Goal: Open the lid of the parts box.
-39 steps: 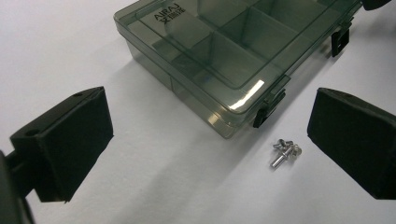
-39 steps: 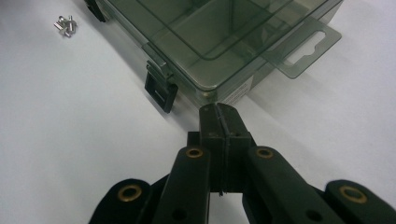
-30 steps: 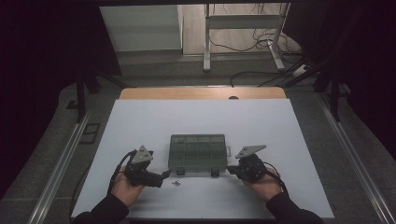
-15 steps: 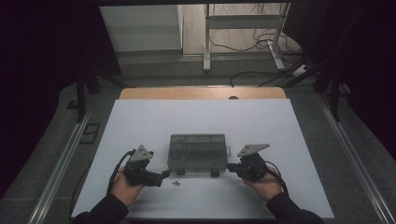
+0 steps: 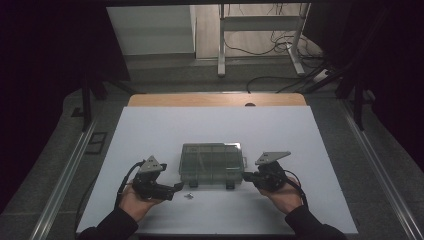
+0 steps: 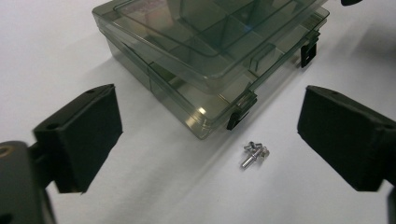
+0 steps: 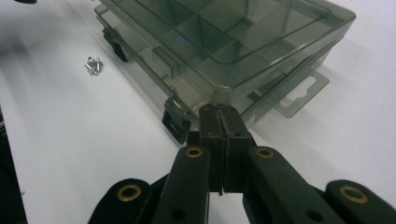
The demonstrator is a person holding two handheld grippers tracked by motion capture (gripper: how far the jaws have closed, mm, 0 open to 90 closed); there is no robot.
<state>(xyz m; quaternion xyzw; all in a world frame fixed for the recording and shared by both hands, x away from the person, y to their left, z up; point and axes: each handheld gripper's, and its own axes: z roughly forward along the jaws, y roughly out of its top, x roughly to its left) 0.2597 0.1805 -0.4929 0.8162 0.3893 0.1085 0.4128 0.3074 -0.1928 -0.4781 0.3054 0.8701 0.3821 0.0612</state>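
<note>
Box (image 5: 211,162) lies flat, long axis crosswise, latches (image 6: 235,117) facing the person.

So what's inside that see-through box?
Through the closed lid of the box, only dividers and compartments that look empty show. Glare and the tint hide some corners. The little screws lie outside, on the table.

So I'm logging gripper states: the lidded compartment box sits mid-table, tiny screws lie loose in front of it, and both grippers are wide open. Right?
Not quite. The left gripper is wide open, but the right gripper has its jaws pressed together at the box corner, as the right gripper view shows. The screws and box are as stated.
</note>
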